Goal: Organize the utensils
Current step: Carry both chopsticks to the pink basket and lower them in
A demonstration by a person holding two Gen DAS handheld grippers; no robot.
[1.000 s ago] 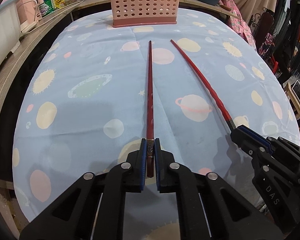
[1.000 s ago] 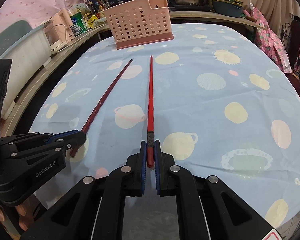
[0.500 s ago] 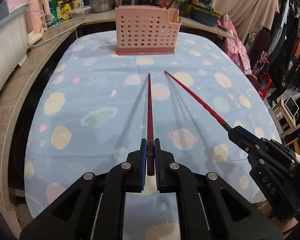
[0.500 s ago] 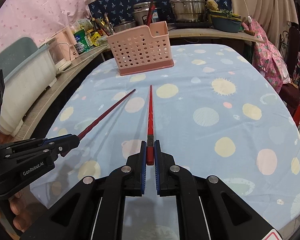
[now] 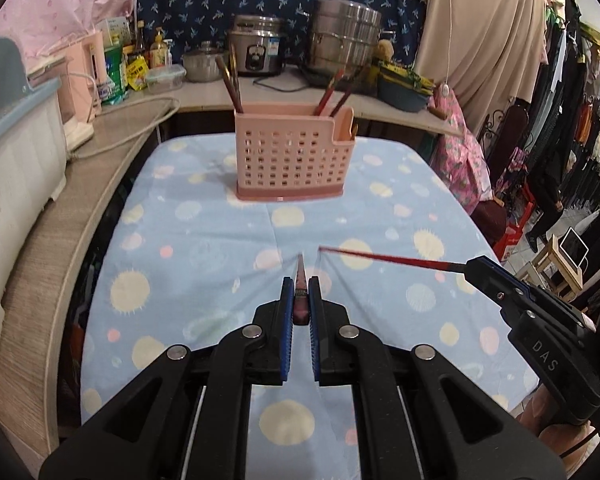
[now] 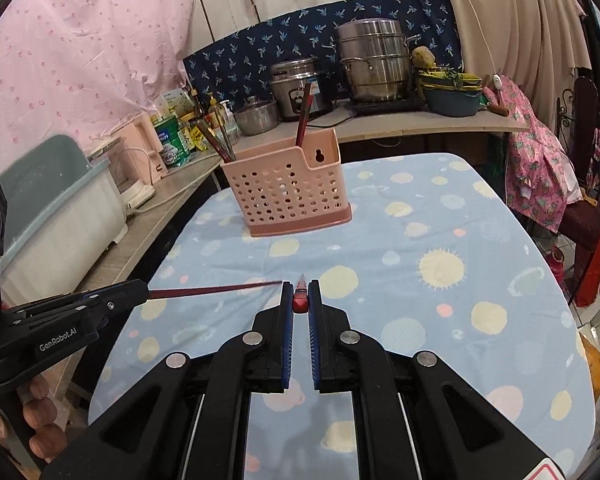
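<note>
step: carry | left gripper (image 5: 299, 298) clamps dark red chopstick (image 5: 300, 280); right gripper (image 6: 300, 300) clamps bright red chopstick (image 6: 300, 298) | next: tip both into pink utensil basket (image 6: 286, 192) at desk's (image 6: 440, 320) far edge

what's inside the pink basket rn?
The pink basket holds several chopsticks, upright or leaning, tops above the rim. Its walls hide their lower ends and the floor.

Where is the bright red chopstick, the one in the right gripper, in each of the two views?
Left wrist view: the bright red chopstick crosses the right half, running from the right gripper toward the centre.
Right wrist view: only its short end shows, bottom centre, between that gripper's pads.
Shared landmark: the pink basket on the far side of the table.
</note>
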